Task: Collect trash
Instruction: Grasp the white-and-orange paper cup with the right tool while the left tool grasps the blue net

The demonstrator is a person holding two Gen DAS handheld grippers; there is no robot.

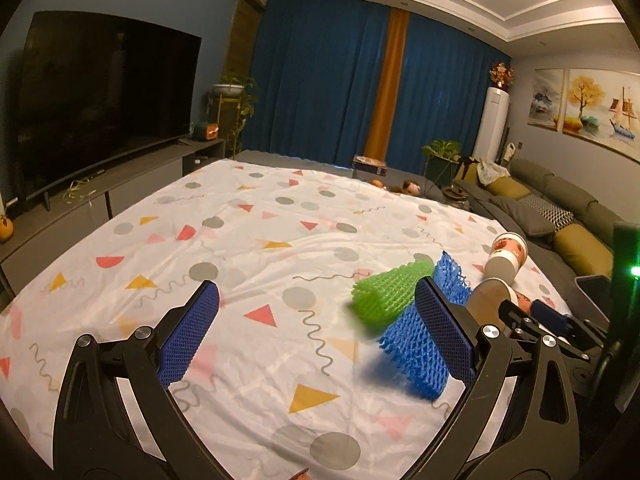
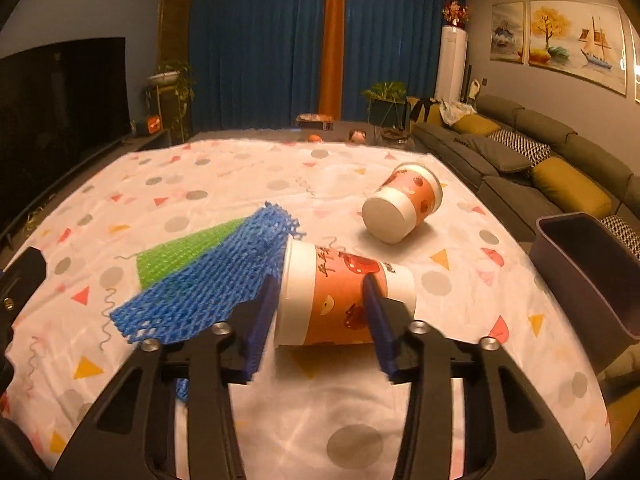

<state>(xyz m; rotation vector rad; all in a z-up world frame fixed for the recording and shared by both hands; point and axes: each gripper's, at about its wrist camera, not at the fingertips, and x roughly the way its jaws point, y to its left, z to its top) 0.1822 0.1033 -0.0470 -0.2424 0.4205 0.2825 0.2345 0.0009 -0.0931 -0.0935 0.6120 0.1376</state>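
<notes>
An orange paper cup [image 2: 340,300] lies on its side on the patterned sheet [image 2: 248,176]. My right gripper [image 2: 320,304] has a blue pad on each side of it, shut on it. A second orange cup [image 2: 404,208] lies on its side farther back. A blue foam net [image 2: 208,284] and a green foam net [image 2: 188,250] lie left of the held cup. My left gripper [image 1: 316,312] is open and empty above the sheet, with the green net [image 1: 390,292] and blue net [image 1: 416,352] beside its right finger. Both cups [image 1: 506,256] lie to the right.
A dark bin [image 2: 592,276] stands at the table's right edge. A grey sofa [image 2: 540,160] with cushions runs along the right. A TV [image 1: 100,96] on a low cabinet is at the left. Blue curtains and plants are behind.
</notes>
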